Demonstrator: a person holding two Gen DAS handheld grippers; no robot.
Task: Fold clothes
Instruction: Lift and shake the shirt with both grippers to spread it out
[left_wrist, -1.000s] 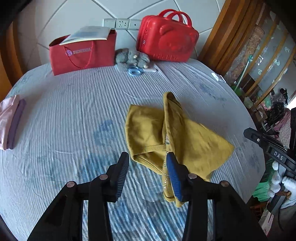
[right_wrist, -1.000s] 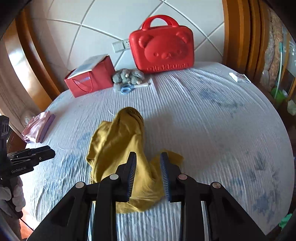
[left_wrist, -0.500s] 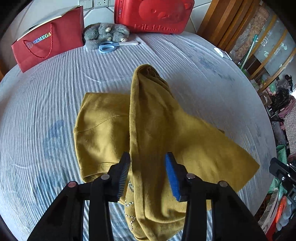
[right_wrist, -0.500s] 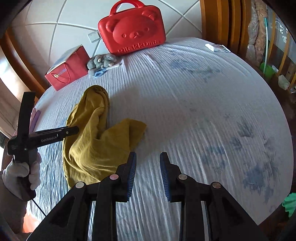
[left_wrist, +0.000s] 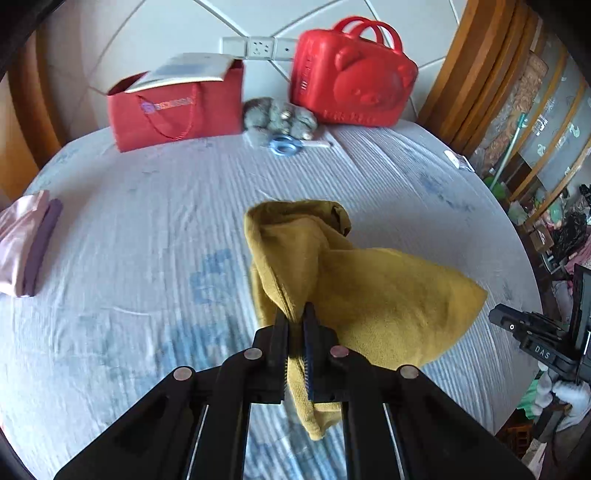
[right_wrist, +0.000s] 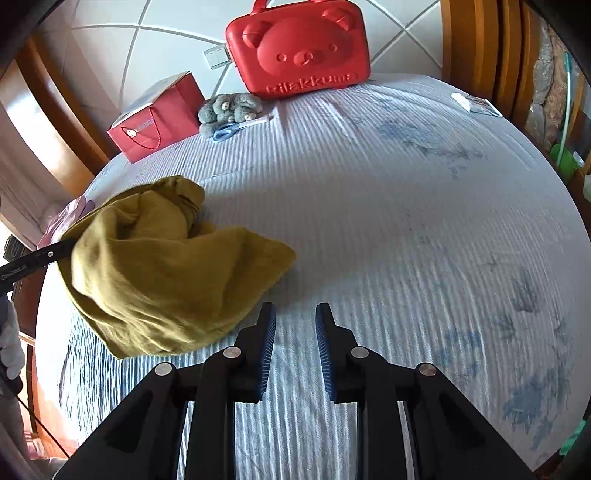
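- Left side first: the left hand-held gripper (left_wrist: 295, 321) has its jaws pressed together on a bunched fold of the mustard garment (left_wrist: 354, 291), near that cloth's left edge. A short tail of fabric hangs out below the pads toward the person.
- From that clamp the garment runs away and rightward across the bed (left_wrist: 147, 229). One ridge rises toward a rolled end farther up the bed, and a broad flap spreads to a point on the right. Its long axis looks diagonal, near-left to far-right, and part of it seems lifted off the sheet.
- Right side: the right hand-held gripper (right_wrist: 294, 317) has its jaws closing but still apart, with only striped sheet between them. The garment (right_wrist: 166, 273) lies just to its left; the nearest hem is close beside the left finger, and I cannot tell whether it touches.
- My reading: the free flap is the right hand's to take, so that gripper would need to shift left onto the hem before any fold can be drawn flat.
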